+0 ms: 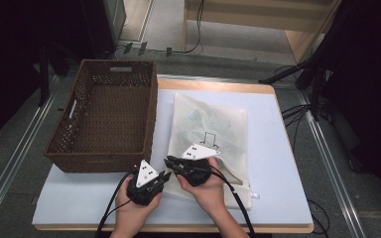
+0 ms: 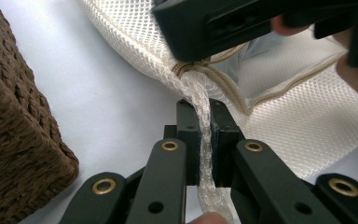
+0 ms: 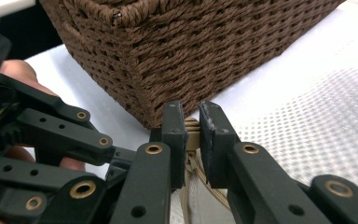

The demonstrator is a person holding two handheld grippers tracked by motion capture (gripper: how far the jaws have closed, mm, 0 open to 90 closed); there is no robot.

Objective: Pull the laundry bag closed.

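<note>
Woven basket on the table

1 brown wicker basket (image 1: 104,116) sits open at the left of the white-covered table (image 1: 278,168), its corner close by; black cables (image 1: 297,111) trail on the floor at the right.

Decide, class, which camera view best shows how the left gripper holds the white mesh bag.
The left gripper view: the left gripper pinches a bunched fold of the mesh bag up close. The high view shows the whole bag but hides the pinch; the right gripper view shows the bag's mesh and tan trim.
</note>
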